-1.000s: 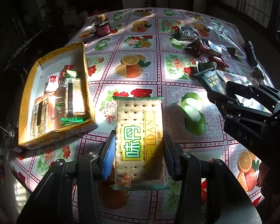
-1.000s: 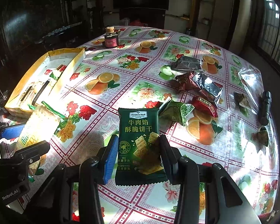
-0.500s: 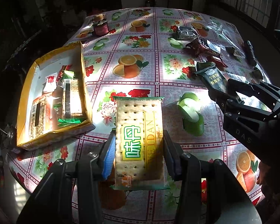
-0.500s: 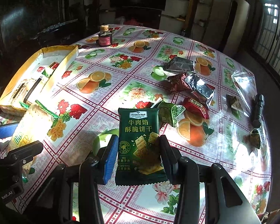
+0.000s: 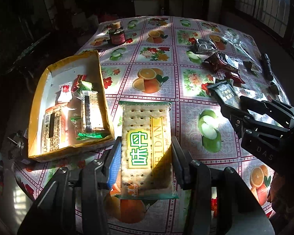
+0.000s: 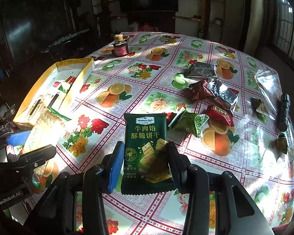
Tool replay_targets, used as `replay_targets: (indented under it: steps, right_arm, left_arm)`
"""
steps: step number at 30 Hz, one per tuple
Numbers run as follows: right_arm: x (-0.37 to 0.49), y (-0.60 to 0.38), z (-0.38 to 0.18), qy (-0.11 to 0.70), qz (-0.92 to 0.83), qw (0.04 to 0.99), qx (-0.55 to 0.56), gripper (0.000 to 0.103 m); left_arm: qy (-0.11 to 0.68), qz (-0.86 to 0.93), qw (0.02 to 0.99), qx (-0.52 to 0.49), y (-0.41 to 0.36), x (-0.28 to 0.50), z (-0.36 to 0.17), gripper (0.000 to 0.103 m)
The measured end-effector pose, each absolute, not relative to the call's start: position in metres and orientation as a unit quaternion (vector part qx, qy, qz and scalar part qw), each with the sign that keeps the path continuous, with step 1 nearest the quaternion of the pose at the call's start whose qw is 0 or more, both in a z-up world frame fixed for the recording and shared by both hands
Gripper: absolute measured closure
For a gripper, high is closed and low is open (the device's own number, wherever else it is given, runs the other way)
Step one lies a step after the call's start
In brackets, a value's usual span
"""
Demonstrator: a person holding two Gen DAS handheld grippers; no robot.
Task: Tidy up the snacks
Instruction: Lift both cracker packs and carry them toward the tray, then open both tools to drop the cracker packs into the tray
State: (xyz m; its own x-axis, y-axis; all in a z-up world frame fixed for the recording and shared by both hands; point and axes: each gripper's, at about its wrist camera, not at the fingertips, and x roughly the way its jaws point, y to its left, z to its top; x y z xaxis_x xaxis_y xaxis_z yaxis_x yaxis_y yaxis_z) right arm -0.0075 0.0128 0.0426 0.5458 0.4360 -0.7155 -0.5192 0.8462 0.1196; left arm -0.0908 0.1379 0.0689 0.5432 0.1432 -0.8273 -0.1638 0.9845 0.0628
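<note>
My left gripper (image 5: 146, 152) is shut on a clear cracker pack with a yellow-green label (image 5: 146, 146), held above the table just right of a yellow cardboard box (image 5: 39, 90) that holds several snack packs. My right gripper (image 6: 145, 158) is shut on a dark green biscuit packet (image 6: 146, 148), held above the table's middle. The cracker pack and left gripper show at the left of the right wrist view (image 6: 47, 125); the green packet shows at the right of the left wrist view (image 5: 226, 96).
Loose snack packets, silver (image 6: 200, 70), dark red (image 6: 200, 92), red (image 6: 220, 113) and green (image 6: 190, 123), lie on the fruit-print tablecloth (image 6: 127, 72) at the right. A small dark jar (image 6: 120, 48) stands at the far side. A black flashlight (image 6: 283, 111) lies near the right edge.
Both grippers have lifted and drawn back slightly with their packs. The box and loose packets have not moved.
</note>
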Motion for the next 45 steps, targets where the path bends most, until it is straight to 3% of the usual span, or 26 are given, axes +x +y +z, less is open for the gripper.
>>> replay_targets:
  steps: [14,25,33,42,45]
  right_arm:
    - [-0.005,0.084,0.059,0.392,0.399,0.829,-0.004,0.059]
    - [-0.010,0.197,0.064,0.392,0.489,0.778,-0.037,0.059]
    - [-0.002,0.250,0.050,0.400,0.504,0.761,-0.085,0.059]
    - [0.004,0.244,0.041,0.408,0.514,0.751,-0.075,0.059]
    - [0.007,0.225,0.048,0.401,0.498,0.766,-0.063,0.047]
  left_arm:
    - [0.444,0.172,0.876,-0.075,0.260,-0.083,0.093,0.055]
    - [0.457,0.206,0.858,-0.116,0.360,-0.001,0.093,0.055]
    - [0.509,0.185,0.831,-0.127,0.384,0.057,0.056,0.055]
    - [0.520,0.185,0.826,-0.117,0.382,0.053,0.044,0.055]
    - [0.507,0.191,0.834,-0.106,0.373,0.044,0.050,0.052]
